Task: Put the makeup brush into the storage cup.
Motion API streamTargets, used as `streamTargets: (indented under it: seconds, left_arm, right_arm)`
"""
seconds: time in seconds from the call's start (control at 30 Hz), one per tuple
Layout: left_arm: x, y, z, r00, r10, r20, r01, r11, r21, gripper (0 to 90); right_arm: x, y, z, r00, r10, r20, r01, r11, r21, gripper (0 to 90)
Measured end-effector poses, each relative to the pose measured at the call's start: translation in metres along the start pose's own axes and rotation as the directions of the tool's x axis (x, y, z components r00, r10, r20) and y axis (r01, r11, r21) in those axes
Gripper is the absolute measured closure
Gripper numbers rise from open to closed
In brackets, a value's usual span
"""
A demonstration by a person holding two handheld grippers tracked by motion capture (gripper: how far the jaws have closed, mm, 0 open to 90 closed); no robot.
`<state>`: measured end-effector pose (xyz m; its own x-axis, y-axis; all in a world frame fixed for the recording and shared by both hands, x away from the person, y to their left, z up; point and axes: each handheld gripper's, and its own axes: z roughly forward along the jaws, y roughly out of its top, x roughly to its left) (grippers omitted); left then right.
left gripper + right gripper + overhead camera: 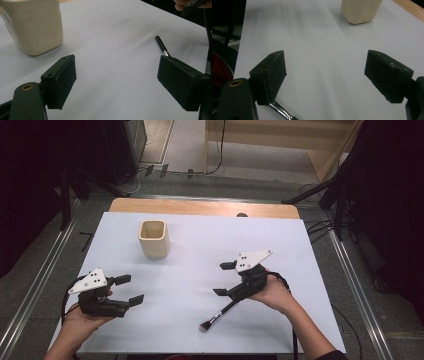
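Both jaws of the right gripper (223,278) were spread wide — nothing grasped — just above the brush (218,314). The left gripper (129,289) was likewise held released, near the cup (153,239).

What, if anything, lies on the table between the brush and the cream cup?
Nothing visible. The brush lies flat near the table's front edge, just under the open right claw. Bare white tabletop stretches from it to the cream cup.
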<state>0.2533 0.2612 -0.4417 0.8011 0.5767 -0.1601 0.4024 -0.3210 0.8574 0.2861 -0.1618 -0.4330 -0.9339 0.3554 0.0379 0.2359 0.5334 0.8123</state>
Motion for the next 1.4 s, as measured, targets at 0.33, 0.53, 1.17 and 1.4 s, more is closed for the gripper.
streamTargets:
  seconds: [0.33,0.53,1.17,1.4]
  left_arm:
    - [-0.001,0.0,0.001,1.0,0.002,0.002,-0.002,1.0,0.003,16.3]
    - [-0.001,0.0,0.0,1.0,0.0,0.007,0.0,1.0,0.004,16.4]
    - [0.0,-0.002,0.004,0.9998,-0.013,0.016,0.012,0.9989,0.044,16.3]
    - [0.0,-0.002,0.005,0.9998,-0.015,0.012,0.014,0.9982,0.059,16.3]
  right_arm:
    - [0.0,0.012,0.002,0.9959,-0.058,-0.069,0.07,0.981,0.18,18.2]
    - [0.0,0.018,0.001,0.9901,-0.102,-0.097,0.124,0.959,0.254,18.3]
    - [0.0,0.025,0.003,0.9473,-0.224,-0.229,0.299,0.874,0.383,20.5]
    - [0.001,0.027,0.007,0.9308,-0.255,-0.262,0.346,0.845,0.407,21.5]
